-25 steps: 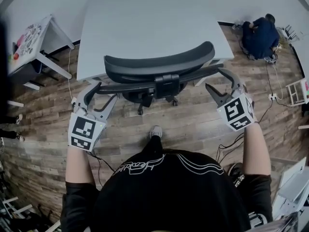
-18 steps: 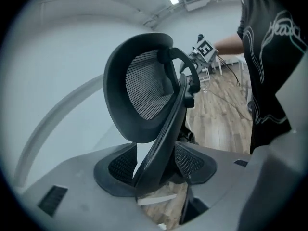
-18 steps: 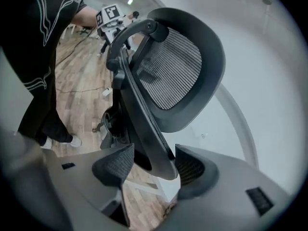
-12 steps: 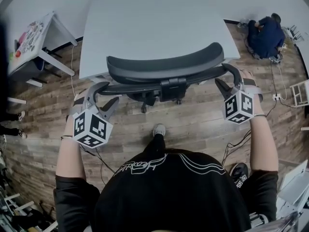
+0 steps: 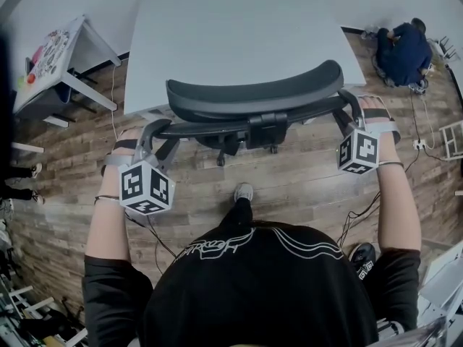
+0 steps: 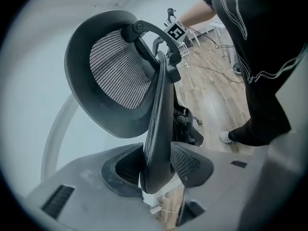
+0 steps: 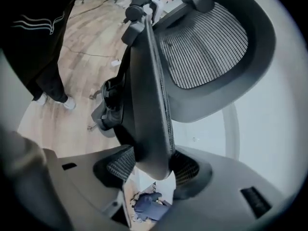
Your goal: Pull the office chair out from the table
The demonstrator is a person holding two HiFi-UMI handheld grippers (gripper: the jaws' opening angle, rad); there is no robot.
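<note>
While the office chair (image 5: 253,96) stands tucked against the near edge of the surface (image 5: 239,27), at 12 o'clock from the person, the step in hand is judged to be the grasp that precedes the pull. Left gripper (image 5: 160,137) sits at the 9 o'clock end of the backrest (image 5: 210,127), right gripper (image 5: 347,110) at its 3 o'clock end. Each gripper view shows the backrest's rim edge-on between the jaws, which have just been closing, and the pads appear clamped on its two faces. Next move, as judged: with both grips secure, draw evenly toward 6 o'clock so that the chair rolls over the wooden floor (image 5: 304,179) and comes out straight rather than swivelling. Compared with one second earlier: both grippers then lay short of the backrest ends, jaws spread wide and marker cubes face-up; they have since rolled, advanced onto the rim and closed on it. Chair and surface show no shift relative to each other
</note>
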